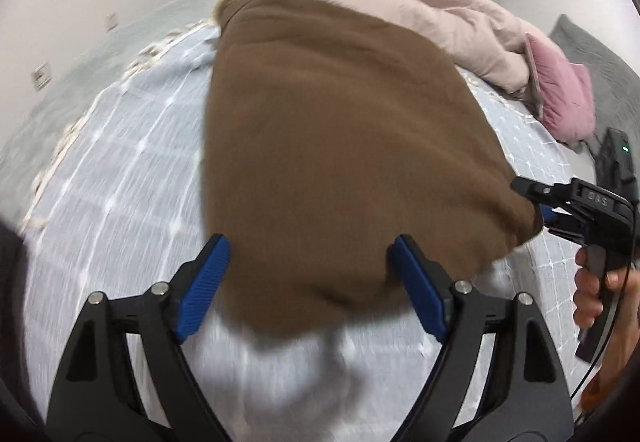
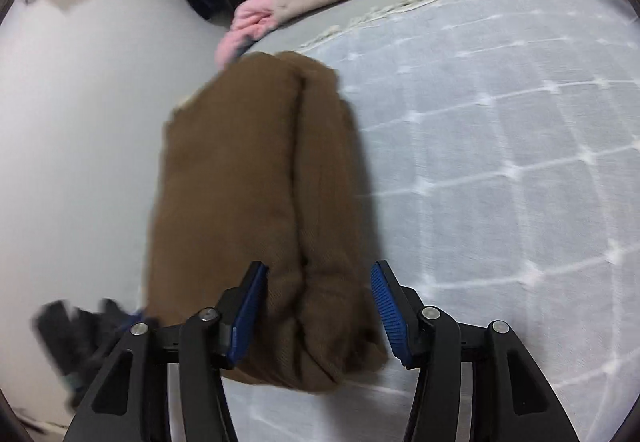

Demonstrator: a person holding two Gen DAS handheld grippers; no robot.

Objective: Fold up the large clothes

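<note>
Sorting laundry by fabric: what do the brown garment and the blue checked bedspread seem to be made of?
Brown garment: thick, matte, fleece-like or brushed knit, judging by its soft bulky folds. Blue checked bedspread: thin woven cloth, probably cotton, with a fringed edge.

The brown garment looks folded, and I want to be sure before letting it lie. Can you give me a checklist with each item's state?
1. Brown garment folded into a compact bundle on the checked blanket: ok.
2. Left gripper open around the near edge: ok.
3. Right gripper open, not pinching cloth: ok.
4. Layers aligned in the right wrist view: ok, a seam shows.
5. Apart from the pink quilt: cannot tell.
</note>
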